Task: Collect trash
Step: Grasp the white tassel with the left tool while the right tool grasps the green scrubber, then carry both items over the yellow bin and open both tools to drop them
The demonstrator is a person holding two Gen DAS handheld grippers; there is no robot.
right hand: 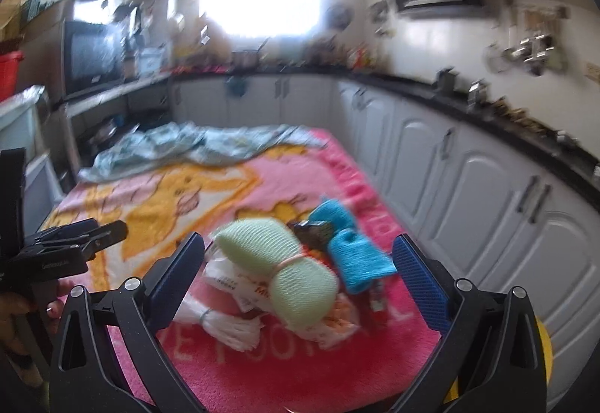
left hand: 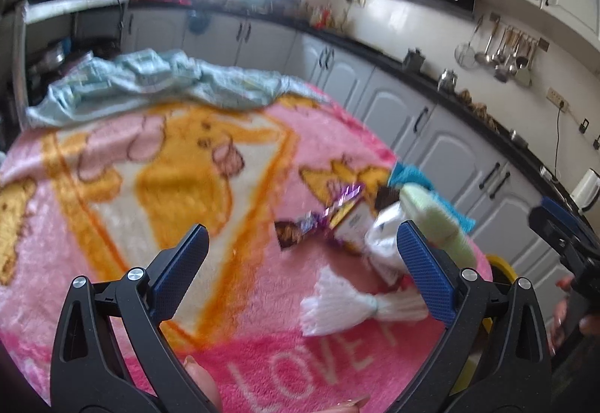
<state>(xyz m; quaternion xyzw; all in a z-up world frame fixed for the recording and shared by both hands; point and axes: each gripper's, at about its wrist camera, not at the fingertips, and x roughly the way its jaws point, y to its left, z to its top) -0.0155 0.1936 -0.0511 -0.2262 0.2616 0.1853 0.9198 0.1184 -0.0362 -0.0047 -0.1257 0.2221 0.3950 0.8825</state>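
Trash heaped at right edge of pink blanket

Trash pile lying right of centre in left wrist view, low centre in right wrist view, on pink cartoon blanket. Purple snack wrapper at pile's left; white tied plastic bag nearest camera. Pale green mesh sponge on top, tied at its middle; blue cloth just beside it to the right. Crumpled light-blue sheet across upper left of blanket.

Left gripper released, jaws spread wide, holding nothing. Right gripper likewise released, spread on either side of the pile. Grey kitchen cabinets along the right.
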